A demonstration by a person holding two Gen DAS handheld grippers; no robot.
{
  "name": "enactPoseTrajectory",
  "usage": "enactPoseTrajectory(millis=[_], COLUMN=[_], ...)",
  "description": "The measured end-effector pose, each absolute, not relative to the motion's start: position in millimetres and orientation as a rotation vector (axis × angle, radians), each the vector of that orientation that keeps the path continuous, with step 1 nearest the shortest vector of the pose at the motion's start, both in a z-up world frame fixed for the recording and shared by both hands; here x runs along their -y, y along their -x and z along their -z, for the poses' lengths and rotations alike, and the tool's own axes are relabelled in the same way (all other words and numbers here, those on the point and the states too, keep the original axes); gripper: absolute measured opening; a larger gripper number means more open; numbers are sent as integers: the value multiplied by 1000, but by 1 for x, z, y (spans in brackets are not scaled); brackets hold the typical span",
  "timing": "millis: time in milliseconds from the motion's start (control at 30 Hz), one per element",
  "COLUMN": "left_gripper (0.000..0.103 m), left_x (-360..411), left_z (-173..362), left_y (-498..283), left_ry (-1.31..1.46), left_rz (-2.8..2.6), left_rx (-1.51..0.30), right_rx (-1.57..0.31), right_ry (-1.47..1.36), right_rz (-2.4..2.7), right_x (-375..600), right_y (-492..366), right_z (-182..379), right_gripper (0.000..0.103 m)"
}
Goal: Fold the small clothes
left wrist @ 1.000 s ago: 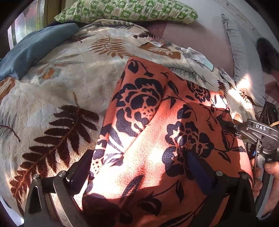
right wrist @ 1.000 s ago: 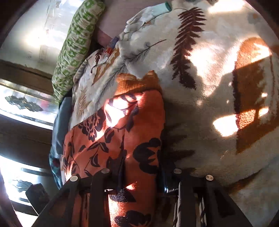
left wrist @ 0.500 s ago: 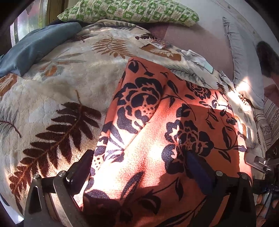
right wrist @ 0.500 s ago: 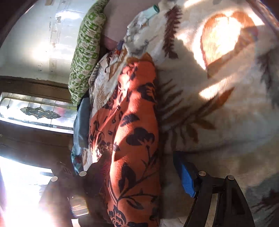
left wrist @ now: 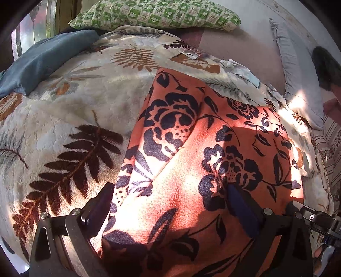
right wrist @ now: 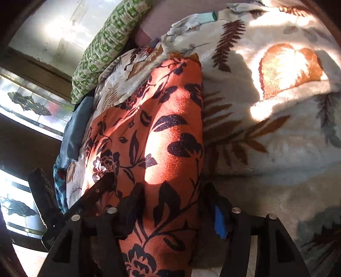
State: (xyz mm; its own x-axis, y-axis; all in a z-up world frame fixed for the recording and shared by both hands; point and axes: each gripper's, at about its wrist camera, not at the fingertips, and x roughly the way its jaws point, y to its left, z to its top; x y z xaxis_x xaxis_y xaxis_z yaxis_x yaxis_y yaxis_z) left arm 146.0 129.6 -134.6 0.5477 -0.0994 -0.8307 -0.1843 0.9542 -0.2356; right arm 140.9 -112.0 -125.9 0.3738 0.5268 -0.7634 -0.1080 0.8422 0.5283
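Garment (left wrist: pixel 213 170): orange cloth with a black flower print, folded into a long strip. It lies on the leaf-patterned blanket (left wrist: pixel 64 132) of the bed and fills the centre and lower half of my left wrist view. In my right wrist view the same cloth (right wrist: pixel 162 132) runs from the lower centre up toward the upper middle.

Left tool (left wrist: pixel 170 204): its two fingers stand wide apart at the bottom of the left wrist view. One sits at the cloth's lower left edge over the blanket. The other, the blue-padded one, rests on the cloth at lower right. The cloth spans the gap, and I see no pinch on it.

Right tool (right wrist: pixel 170 206): its jaws are closing, with the folded strip passing between them at the bottom of the right wrist view. The blue pad on the right side stands just off the cloth's edge. I cannot tell whether the dark finger on the left side touches the fabric.

Other items, left wrist view:
- green patterned pillow (left wrist: pixel 157 15), along the top edge
- blue-grey cloth (left wrist: pixel 42 61), upper left, on the blanket
- pale glove (left wrist: pixel 240 70), upper right of centre, at the blanket's far edge
- part of the right tool's metal frame, lower right corner
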Motion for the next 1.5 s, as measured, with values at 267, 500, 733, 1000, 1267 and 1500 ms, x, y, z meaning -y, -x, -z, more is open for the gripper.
enactPoseTrajectory(millis=[267,500,733,1000,1267,1500], left_gripper=[103,102,103,100,22,24], left_x=[-128,-137,-176,-200,-209,-191], left_z=[135,111,142,109,135,127], left_y=[-145,-122,-81,-80,-108,-109], left_ry=[307,273,353,569,728,585], left_rz=[-55,-92,-136,-9,148,105], left_rx=[-993,-967,-1097,-1005,-1147,-1122], right_rx=[-980,-1173,-1164,-1168,-1165,-1156], right_ry=[-634,-669,-627,-655,-680,-676], right_rz=[-646,-624,-640,-659,-696,-723], right_x=[120,110,98,103,113,117], right_y=[-103,-105,-107,-110,-110,-109], right_z=[73,130,134,134,140,142], right_gripper=[66,62,66,66,66,66])
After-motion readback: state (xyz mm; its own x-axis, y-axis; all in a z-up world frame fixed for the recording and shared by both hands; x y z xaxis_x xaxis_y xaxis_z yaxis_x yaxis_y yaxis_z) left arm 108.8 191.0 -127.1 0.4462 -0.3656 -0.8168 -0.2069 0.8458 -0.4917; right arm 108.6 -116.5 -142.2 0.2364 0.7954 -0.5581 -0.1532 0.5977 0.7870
